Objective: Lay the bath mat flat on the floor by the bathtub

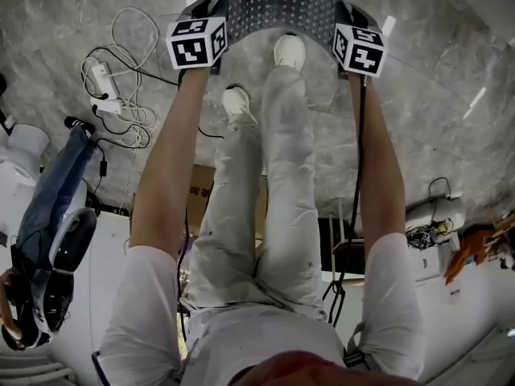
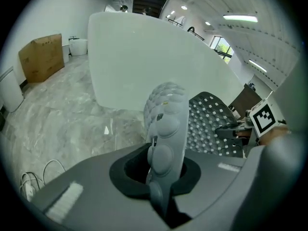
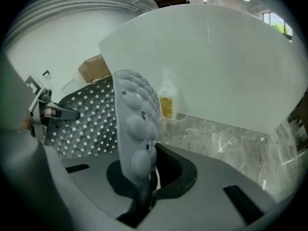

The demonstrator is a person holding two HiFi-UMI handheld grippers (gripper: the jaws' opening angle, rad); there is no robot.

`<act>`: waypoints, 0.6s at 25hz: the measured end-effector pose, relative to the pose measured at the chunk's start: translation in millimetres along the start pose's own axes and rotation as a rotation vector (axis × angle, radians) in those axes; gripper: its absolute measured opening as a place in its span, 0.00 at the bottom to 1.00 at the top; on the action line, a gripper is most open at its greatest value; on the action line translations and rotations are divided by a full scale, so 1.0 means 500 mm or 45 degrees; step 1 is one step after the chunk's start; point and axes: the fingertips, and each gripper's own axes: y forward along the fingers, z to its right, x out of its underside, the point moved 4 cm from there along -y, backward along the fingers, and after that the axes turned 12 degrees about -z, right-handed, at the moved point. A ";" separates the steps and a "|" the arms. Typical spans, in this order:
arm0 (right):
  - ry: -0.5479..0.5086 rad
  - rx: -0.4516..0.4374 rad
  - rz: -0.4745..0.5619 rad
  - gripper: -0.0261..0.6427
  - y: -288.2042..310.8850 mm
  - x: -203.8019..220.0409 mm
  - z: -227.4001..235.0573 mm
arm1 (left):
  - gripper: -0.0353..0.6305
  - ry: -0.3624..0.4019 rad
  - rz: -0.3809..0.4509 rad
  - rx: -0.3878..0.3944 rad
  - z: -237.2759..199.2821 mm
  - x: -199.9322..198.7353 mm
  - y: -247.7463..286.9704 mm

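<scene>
The grey bath mat (image 1: 278,6), dotted with holes and suction bumps, hangs stretched between my two grippers above the marble floor, in front of the person's white shoes. My left gripper (image 1: 201,13) is shut on the mat's left edge (image 2: 163,129), which stands up out of the jaws. My right gripper (image 1: 354,18) is shut on the mat's right edge (image 3: 134,124) in the same way. The white bathtub (image 2: 154,57) rises just beyond the mat, and its wall fills the right gripper view (image 3: 216,57). Each gripper view shows the other gripper across the mat's sheet (image 2: 211,124).
A bottle with a yellow label (image 3: 166,105) stands on the floor against the tub. Cables and a power strip (image 1: 121,87) lie at the left. Another person (image 1: 48,240) stands at the far left. Cardboard boxes (image 2: 42,57) sit by the wall.
</scene>
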 end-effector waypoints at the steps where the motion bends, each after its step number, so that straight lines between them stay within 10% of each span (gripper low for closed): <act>1: -0.029 0.011 -0.007 0.07 0.024 0.005 0.001 | 0.08 -0.012 -0.012 -0.006 -0.008 0.003 0.023; 15: -0.042 0.121 -0.034 0.07 0.257 0.113 0.056 | 0.08 -0.015 -0.074 -0.027 -0.103 0.091 0.245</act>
